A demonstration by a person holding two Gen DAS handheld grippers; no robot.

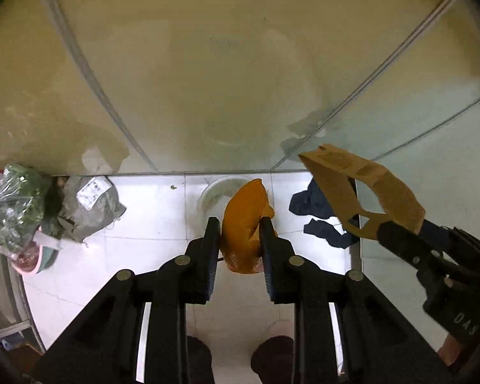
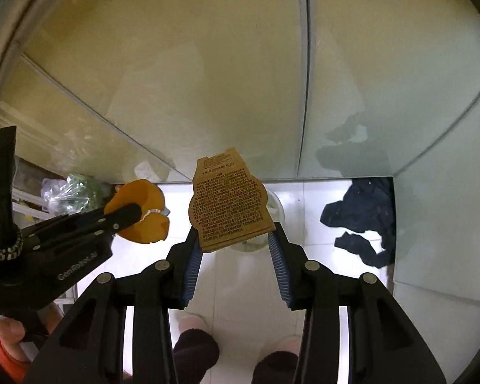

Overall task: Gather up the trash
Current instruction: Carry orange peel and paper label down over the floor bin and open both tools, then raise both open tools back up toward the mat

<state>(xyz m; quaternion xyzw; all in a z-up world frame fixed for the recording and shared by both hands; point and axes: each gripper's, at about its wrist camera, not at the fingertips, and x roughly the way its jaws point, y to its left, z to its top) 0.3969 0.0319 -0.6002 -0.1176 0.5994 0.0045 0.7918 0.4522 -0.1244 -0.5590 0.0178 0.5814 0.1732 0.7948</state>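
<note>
My left gripper [image 1: 238, 224] points down at the floor and is shut on a curled orange peel [image 1: 243, 204], whose sides touch both pads. From the right wrist view, the same left gripper [image 2: 137, 212] enters from the left with the orange peel [image 2: 144, 195]. My right gripper [image 2: 235, 230] is shut on a brown printed cardboard piece [image 2: 227, 204], held by its edges. The right gripper [image 1: 384, 227] and its cardboard piece [image 1: 361, 185] also show at the right of the left wrist view. A round white container [image 1: 214, 192] stands on the floor below both.
White tiled floor [image 1: 150, 211] meets pale glossy wall panels [image 1: 224, 80]. A dark blue cloth [image 2: 364, 217] lies at the right. A clear bag of greens [image 1: 16, 204] and a grey parcel [image 1: 92, 204] sit at the left. The person's feet [image 2: 192, 323] are at the bottom.
</note>
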